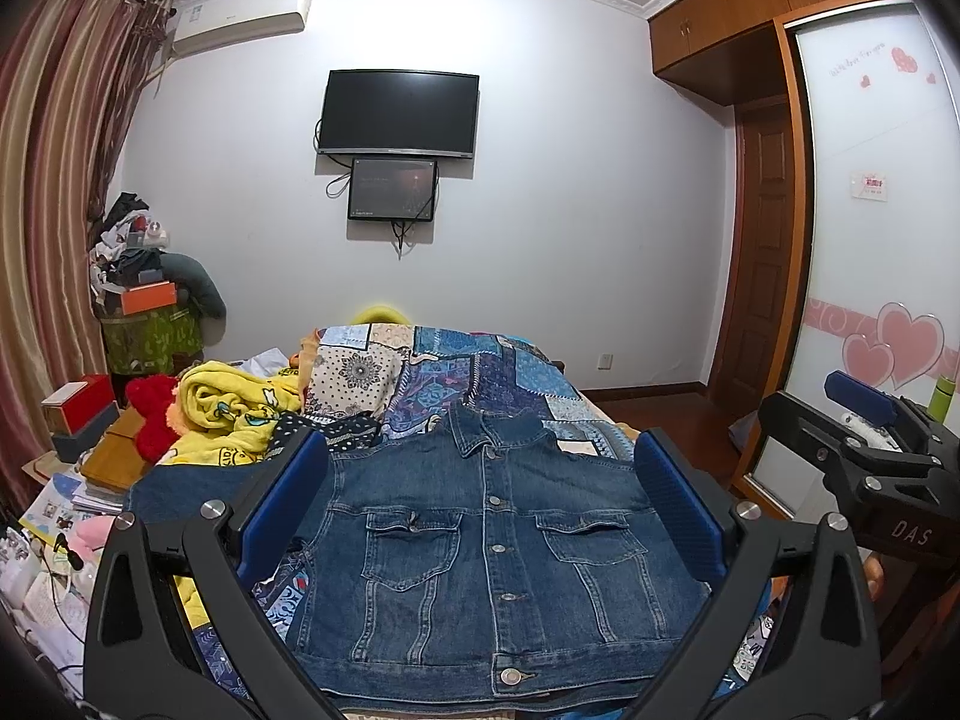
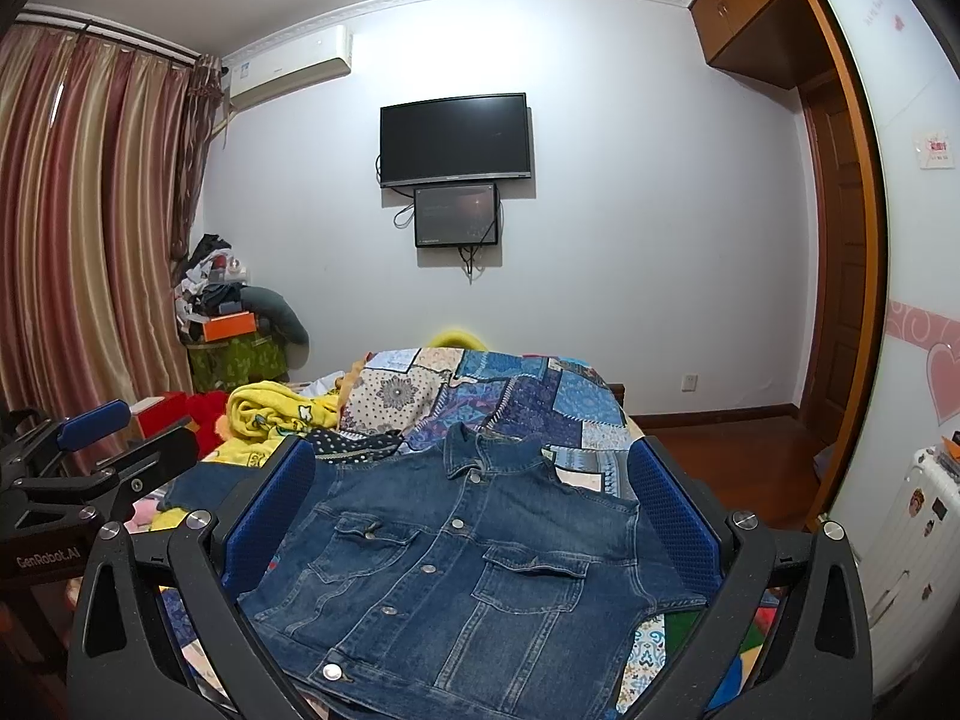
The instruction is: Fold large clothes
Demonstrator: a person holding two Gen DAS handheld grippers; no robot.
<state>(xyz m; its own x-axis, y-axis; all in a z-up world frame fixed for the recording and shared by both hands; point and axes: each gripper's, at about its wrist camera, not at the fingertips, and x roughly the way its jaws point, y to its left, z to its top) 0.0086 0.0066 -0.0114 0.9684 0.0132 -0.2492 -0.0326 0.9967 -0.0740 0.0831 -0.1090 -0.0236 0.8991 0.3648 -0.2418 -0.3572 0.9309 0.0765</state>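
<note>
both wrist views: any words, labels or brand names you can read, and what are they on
"DAS" on the black body of the right hand-held gripper, seen from the left wrist view.
"GenRobot.AI" on the black body of the left hand-held gripper, seen from the right wrist view.
Too small or blurred to read: the pink script on the frosted wardrobe door, the red-and-white wall sign, the sticker on the white air conditioner, the small lit screen.

light: bright, even indoor | glare: upper wall | edges: fisheye-bent; dark corners
</note>
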